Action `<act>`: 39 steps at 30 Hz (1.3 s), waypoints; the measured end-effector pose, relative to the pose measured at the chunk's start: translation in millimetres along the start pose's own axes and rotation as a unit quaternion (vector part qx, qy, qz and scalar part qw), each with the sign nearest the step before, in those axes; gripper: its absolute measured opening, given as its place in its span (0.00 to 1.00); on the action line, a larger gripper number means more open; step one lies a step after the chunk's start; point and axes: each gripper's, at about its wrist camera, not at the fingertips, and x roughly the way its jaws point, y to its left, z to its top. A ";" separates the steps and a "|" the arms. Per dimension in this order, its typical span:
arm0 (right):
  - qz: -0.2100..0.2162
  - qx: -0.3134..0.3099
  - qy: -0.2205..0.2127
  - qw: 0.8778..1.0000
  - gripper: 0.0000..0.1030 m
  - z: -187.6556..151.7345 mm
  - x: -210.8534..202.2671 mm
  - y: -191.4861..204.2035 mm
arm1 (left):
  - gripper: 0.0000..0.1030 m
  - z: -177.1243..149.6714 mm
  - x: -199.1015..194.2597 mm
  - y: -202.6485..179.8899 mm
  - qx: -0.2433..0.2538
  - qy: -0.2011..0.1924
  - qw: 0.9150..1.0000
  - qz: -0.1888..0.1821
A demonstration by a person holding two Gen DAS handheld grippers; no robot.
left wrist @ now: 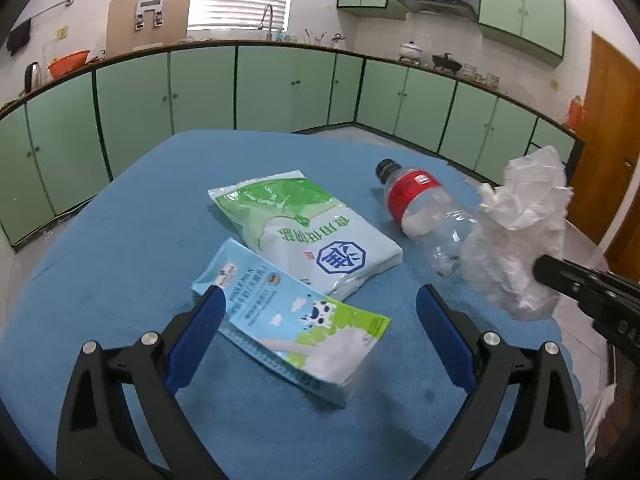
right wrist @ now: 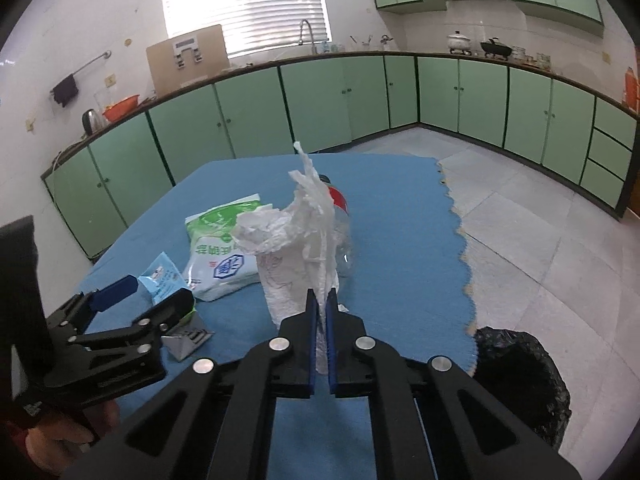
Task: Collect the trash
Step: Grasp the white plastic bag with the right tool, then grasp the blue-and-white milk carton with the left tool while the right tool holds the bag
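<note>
My right gripper [right wrist: 320, 300] is shut on a crumpled white paper towel [right wrist: 296, 252], held up above the blue tablecloth [right wrist: 400, 240]; the same paper towel [left wrist: 520, 236] hangs at the right of the left wrist view. My left gripper [left wrist: 320, 300] is open, its blue pads [left wrist: 200, 328] on either side of a flattened milk carton [left wrist: 296, 328] lying on the cloth. Behind the carton lie a green and white pouch [left wrist: 304, 228] and an empty clear bottle [left wrist: 424, 208] with a red label, on its side. In the right wrist view the left gripper [right wrist: 156, 292] shows at the left, over the carton [right wrist: 164, 276].
A bin lined with a black bag [right wrist: 524, 384] stands on the tiled floor by the table's right edge. Green cabinets [left wrist: 200, 92] run along the walls behind. A hand [right wrist: 60, 436] holds the left tool at the lower left.
</note>
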 end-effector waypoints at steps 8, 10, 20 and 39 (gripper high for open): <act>0.003 0.014 0.006 1.000 0.04 -8.2 6.7 -9.0 | 0.91 -0.6 17.9 8.3 -0.021 0.045 0.998 0.045; 0.002 0.012 0.008 1.000 0.04 -10.0 8.2 -7.5 | 0.90 -3.0 14.8 13.8 -0.020 0.049 0.998 0.045; 0.010 0.006 0.025 1.000 0.04 -16.5 16.8 -4.9 | 0.62 -20.1 1.2 44.9 -0.055 0.067 0.996 0.007; 0.017 -0.007 0.015 1.000 0.04 -20.0 -2.6 2.1 | 0.43 -20.0 -58.5 41.9 -0.045 -0.016 0.999 -0.009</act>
